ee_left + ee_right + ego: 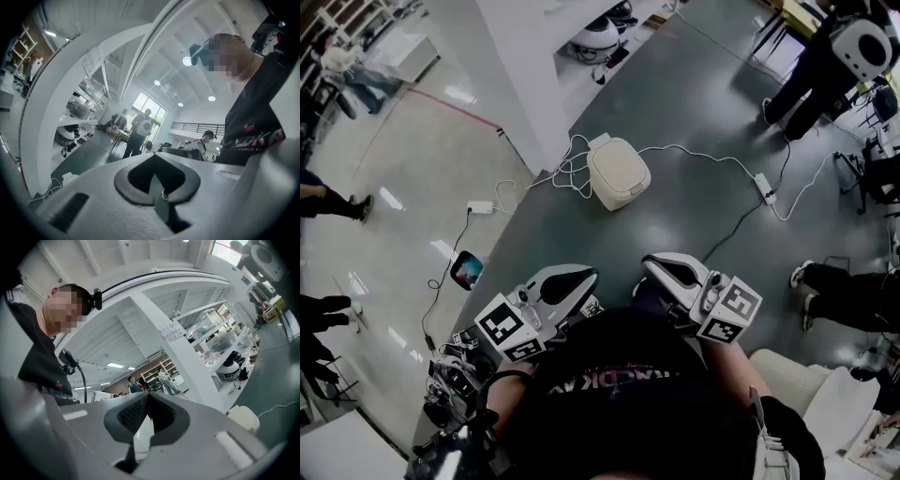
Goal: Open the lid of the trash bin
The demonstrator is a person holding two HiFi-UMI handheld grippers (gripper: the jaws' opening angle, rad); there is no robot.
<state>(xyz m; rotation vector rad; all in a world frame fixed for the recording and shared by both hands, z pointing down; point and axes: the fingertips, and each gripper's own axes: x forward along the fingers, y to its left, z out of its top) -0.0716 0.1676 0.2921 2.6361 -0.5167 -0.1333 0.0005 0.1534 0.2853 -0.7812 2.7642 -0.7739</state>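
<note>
The cream trash bin (619, 172) stands on the dark floor ahead, with its lid down. It also shows small at the lower left of the left gripper view (70, 178) and at the lower right of the right gripper view (243, 417). My left gripper (577, 276) and right gripper (659, 265) are held side by side close to the person's body, pointing level toward the bin and well short of it. In the left gripper view the left gripper's (157, 155) jaws meet at the tips with nothing between them. The right gripper's (146, 393) jaws are likewise shut and empty.
A white cable (703, 153) runs from beside the bin to a power strip (766, 187). A white pillar (520, 75) rises left of the bin. A lit screen (467, 270) lies on the floor at left. People stand at the far right (825, 56) and the left edge (328, 202).
</note>
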